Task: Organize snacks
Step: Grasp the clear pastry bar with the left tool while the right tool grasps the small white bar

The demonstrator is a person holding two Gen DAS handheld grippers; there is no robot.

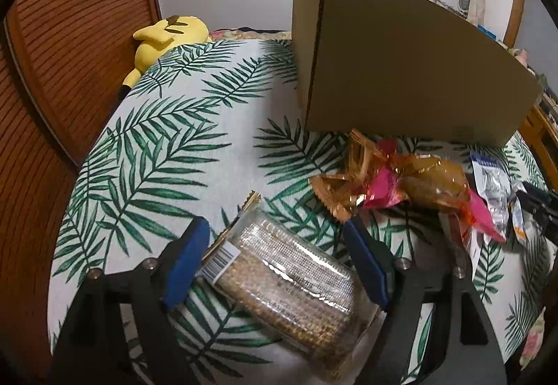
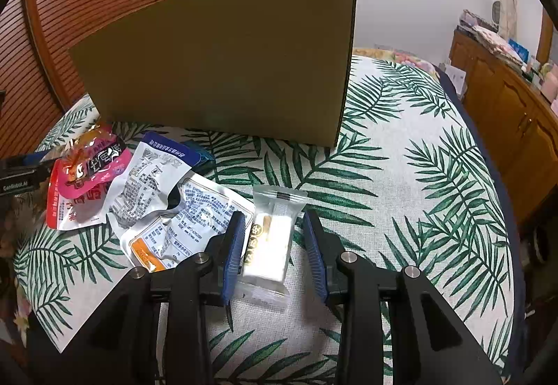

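Cardboard box (image 1: 401,60) stands upright on leaf-print cloth (image 1: 167,148); only its outer walls show, so contents can't be told. Snacks lie loose on the cloth in front of it.

Left wrist view: left gripper (image 1: 277,242) points steeply down at the cloth, blue pads (image 1: 186,259) spread wide either side of a clear pkg of round crackers (image 1: 289,284), barcode label facing left pad. Pkg lies tilted between the jaws; left pad is at or just beside its label end, right pad stands clear of it. Not gripped. Beyond it, an amber-and-pink wrapped snack (image 1: 411,186) sits near the box's base. Yellow plush toy (image 1: 160,39) lies at the cloth's far left edge.

Right wrist view: right gripper (image 2: 273,235) also angled down, jaws part-closed around a small white wrapped cake (image 2: 270,238) lying flat on the cloth. Gaps show on both sides btw. pads and wrapper, so no grip. To its left: white/orange pouch (image 2: 181,221), white/blue pouch (image 2: 150,175), pink pouch (image 2: 90,168), overlapping in a heap.
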